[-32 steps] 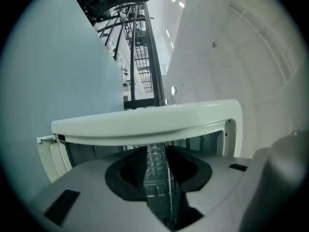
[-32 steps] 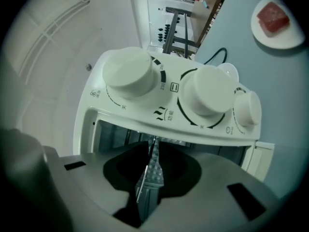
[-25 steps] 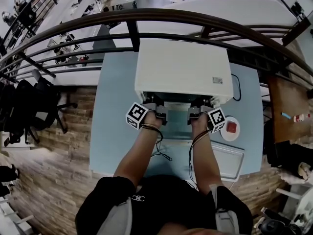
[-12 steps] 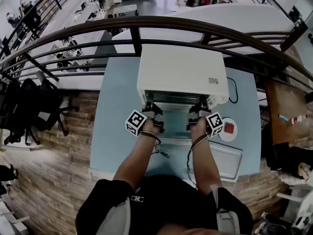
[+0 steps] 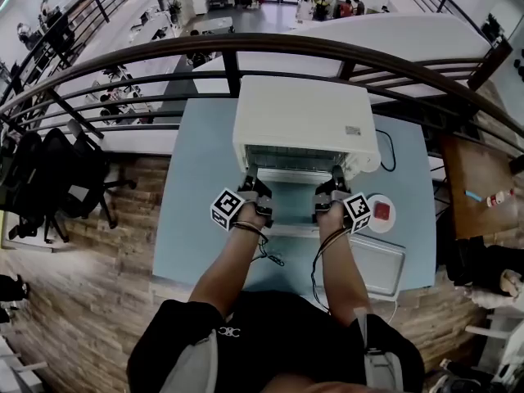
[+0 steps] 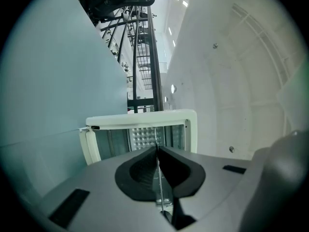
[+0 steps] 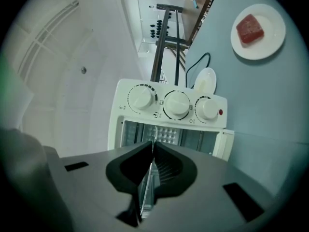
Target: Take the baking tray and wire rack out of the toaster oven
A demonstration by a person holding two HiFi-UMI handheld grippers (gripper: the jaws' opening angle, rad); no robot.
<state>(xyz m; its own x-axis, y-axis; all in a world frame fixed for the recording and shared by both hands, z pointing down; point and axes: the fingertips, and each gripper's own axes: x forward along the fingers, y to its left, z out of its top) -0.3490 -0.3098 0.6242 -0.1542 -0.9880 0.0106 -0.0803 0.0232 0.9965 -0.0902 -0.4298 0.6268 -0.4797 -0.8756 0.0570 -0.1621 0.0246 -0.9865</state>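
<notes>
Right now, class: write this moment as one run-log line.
left gripper: shut on wire rack | right gripper: shut on wire rack | toaster oven: door open | baking tray: on table

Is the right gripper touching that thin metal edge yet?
Touching. The right gripper view shows the right gripper clamped on the thin metal edge, jaws closed against both sides.

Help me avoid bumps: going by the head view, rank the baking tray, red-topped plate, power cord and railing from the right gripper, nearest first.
1. baking tray, clamped in the right gripper's jaws.
2. plate, on the table just to its right.
3. power cord, behind the toaster oven's right rear corner.
4. railing, beyond the table's far edge.
</notes>
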